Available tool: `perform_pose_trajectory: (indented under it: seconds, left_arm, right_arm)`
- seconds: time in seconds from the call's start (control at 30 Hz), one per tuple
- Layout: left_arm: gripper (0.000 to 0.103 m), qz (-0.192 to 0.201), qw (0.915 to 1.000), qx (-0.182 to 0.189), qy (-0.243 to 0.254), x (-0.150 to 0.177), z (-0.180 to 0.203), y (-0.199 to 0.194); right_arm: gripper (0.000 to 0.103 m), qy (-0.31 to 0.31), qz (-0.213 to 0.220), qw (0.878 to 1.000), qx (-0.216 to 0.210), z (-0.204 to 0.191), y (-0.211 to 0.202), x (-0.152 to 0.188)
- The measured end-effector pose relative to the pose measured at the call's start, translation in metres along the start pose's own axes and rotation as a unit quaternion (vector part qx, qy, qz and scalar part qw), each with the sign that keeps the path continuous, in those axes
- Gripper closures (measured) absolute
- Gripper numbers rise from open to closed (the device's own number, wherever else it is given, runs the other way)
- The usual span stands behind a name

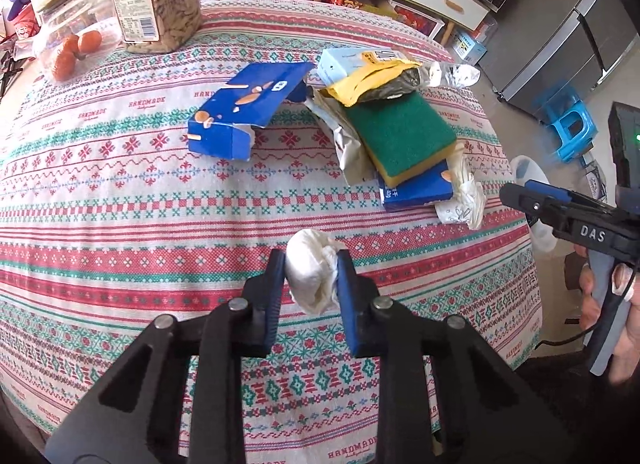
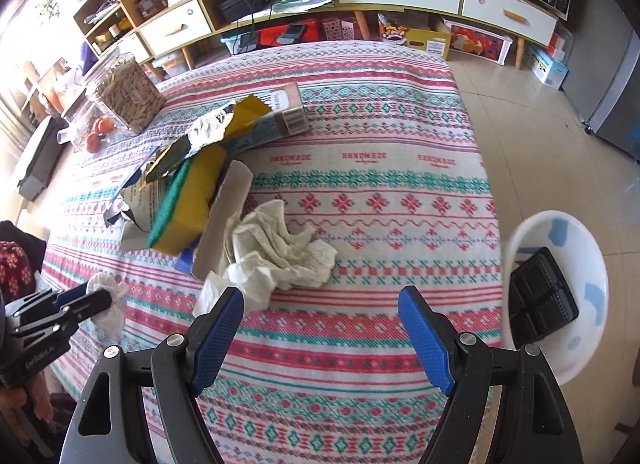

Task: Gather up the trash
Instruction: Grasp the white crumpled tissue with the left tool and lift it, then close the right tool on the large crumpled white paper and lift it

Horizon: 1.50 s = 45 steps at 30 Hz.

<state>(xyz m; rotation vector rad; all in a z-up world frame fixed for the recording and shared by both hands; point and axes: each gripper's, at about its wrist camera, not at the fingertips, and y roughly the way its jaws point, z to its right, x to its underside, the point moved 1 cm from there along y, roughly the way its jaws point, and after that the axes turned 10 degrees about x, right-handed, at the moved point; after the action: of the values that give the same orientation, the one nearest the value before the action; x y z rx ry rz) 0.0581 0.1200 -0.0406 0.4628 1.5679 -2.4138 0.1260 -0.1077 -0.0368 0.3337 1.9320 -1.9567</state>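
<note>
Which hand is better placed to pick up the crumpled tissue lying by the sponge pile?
Right, probably. The right hand-held gripper is open and empty, with the loose crumpled tissue just ahead of its fingertips. The left hand-held gripper is already shut on a tissue wad.

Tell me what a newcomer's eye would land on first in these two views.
First, the white paper wad pinched in the left gripper, low in its own view, over the patterned tablecloth. Then the trash pile mid-table: a green-and-yellow sponge lying on wrappers and a blue box to its left. In the right view, the open right gripper points at a crumpled tissue, with a white bin off the table's right edge.
</note>
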Motion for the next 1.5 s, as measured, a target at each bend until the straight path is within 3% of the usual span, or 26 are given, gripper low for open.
perform_pose_trajectory:
  seconds: [0.07,0.23,0.57,0.73,0.97,1.03,1.5]
  left_arm:
    - [0.075,0.001,1.0,0.0,-0.001,0.0,-0.002,-0.003]
    - [0.075,0.001,1.0,0.0,-0.004,0.002,-0.01,-0.011]
    - [0.075,0.0,1.0,-0.002,-0.009,0.0,-0.008,-0.009]
    - [0.075,0.0,0.9999,-0.004,-0.01,-0.001,-0.006,-0.007]
    - [0.075,0.008,0.9999,-0.002,-0.008,-0.001,0.0,-0.009]
    - [0.075,0.011,0.9999,0.0,-0.005,-0.002,0.004,-0.011]
    - [0.075,0.021,0.9995,0.016,0.018,-0.014,0.036,-0.007]
  right_arm:
    - [0.023,0.007,-0.003,1.0,-0.008,-0.004,0.006,-0.005]
    - [0.039,0.023,-0.015,0.999,-0.024,-0.013,0.023,-0.015]
    - [0.042,0.035,-0.051,0.994,-0.092,-0.031,0.05,-0.016]
    - [0.063,0.01,-0.058,0.992,-0.115,-0.046,0.052,-0.013]
    - [0.073,-0.014,-0.033,0.994,-0.108,-0.047,0.03,-0.007]
    - [0.085,-0.007,-0.029,0.994,-0.109,-0.036,0.024,-0.004]
    - [0.085,0.014,0.002,0.996,-0.088,0.012,-0.015,0.004]
